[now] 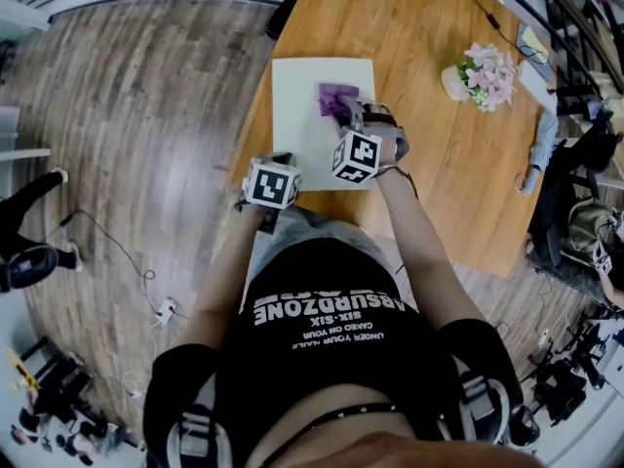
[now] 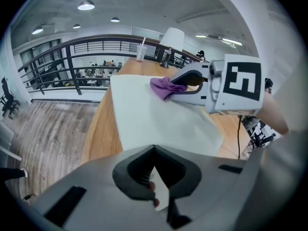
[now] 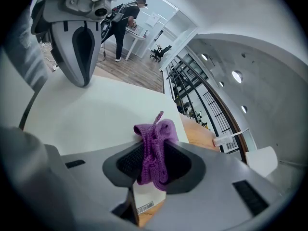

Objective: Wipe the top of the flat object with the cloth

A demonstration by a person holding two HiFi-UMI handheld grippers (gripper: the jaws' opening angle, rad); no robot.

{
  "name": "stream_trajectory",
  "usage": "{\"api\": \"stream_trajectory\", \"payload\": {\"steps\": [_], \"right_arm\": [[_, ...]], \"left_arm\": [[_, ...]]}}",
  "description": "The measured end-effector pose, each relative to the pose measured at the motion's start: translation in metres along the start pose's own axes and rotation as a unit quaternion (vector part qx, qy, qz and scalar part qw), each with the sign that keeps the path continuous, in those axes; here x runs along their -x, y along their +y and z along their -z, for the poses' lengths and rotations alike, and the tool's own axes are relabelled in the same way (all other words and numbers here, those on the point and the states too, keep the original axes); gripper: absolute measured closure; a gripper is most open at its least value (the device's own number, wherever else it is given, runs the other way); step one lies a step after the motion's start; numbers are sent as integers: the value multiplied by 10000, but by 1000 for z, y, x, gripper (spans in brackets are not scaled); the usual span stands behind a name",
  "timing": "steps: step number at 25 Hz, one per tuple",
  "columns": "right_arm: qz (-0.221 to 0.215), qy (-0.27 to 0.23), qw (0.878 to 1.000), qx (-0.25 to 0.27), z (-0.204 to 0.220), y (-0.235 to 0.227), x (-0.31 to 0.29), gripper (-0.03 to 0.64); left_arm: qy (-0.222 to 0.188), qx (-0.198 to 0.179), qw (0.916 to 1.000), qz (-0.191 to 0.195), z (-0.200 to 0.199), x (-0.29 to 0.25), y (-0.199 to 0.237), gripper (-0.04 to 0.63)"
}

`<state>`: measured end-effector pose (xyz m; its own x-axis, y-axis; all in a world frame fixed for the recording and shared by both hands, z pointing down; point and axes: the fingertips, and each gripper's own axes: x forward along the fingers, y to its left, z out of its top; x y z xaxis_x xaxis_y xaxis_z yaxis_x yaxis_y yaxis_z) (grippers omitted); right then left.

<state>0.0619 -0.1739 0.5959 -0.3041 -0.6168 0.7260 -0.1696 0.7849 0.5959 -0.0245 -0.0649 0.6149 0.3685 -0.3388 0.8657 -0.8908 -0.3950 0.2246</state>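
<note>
On top of the light wooden table (image 1: 448,164) sits a flat white rectangular board (image 1: 302,86), and the knitted purple cloth (image 1: 334,96) is lying on its far right part. The right gripper (image 1: 348,108) has its jaws clamped tight on the bunched-up cloth. The left gripper (image 1: 280,160) is pinched closed on the board's near edge, a sliver of white showing between its jaws.

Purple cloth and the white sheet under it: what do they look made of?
Purple cloth: knitted or crocheted yarn, soft and matte; open loops show where the right claw pinches it. White sheet: smooth, matte, thin and flat, likely paper, card or plastic; the look leaves it open. Table: wood-look top with visible grain, slight sheen.
</note>
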Motion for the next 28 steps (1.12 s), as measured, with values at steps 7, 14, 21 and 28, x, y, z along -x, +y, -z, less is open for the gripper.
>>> {"api": "stream_trajectory", "payload": {"steps": [7,14,21,28], "right_arm": [[-49,-29,9999,-112,0,16,12,495],[-100,-62,9998,-179,-1,32,26,495],[-232,-100,9995,-184,-1,49,38,495],[-509,-125,9984,-193,-1,68,52,495]], "left_arm": [[4,75,10000,35,1,0,3,591],[-18,174,9998,104,4,-2,2,591],[-66,144,9999,51,4,-2,1,591],[-141,75,9999,-5,0,-2,2,591]]}}
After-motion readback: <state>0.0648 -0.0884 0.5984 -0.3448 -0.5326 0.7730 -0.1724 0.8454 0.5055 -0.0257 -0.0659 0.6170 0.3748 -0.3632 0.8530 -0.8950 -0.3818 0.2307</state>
